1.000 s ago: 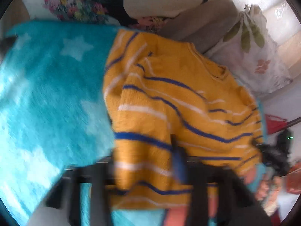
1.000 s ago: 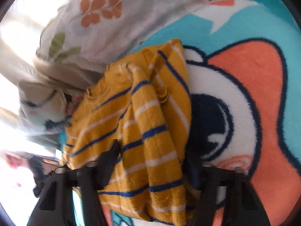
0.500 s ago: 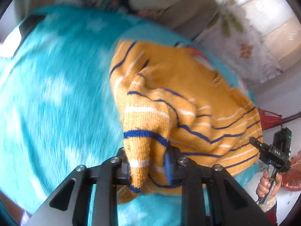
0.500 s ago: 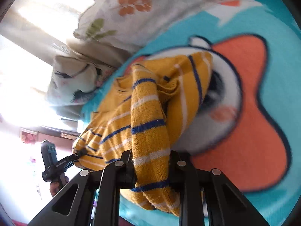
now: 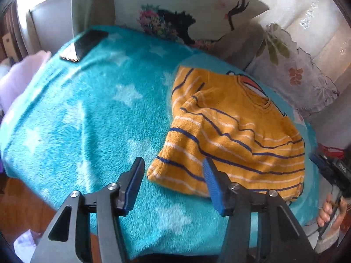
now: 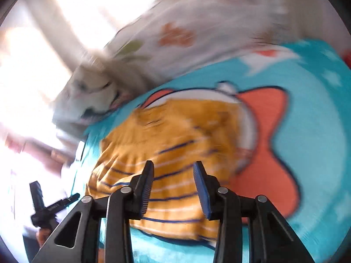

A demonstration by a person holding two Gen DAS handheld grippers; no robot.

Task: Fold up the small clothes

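A small mustard-yellow knit sweater (image 5: 237, 135) with blue and white stripes lies folded on a turquoise star blanket (image 5: 87, 118). Its near sleeve edge lies just beyond my left gripper (image 5: 173, 175), which is open and empty above the blanket. In the right wrist view the sweater (image 6: 175, 144) is blurred and lies past my right gripper (image 6: 173, 175), which is open and holds nothing. The other gripper shows at the far right of the left wrist view and at the lower left of the right wrist view.
A dark phone (image 5: 84, 43) lies at the blanket's far left corner. Patterned pillows (image 5: 197, 17) and a floral cushion (image 5: 291, 74) line the back. Pink fabric (image 5: 19, 76) sits at the left. The blanket has an orange cartoon shape (image 6: 269, 140).
Both grippers have opened and let go of the sweater's folded parts, which now lie flat. Both have pulled back and up from the sweater. The right wrist view is motion-blurred.
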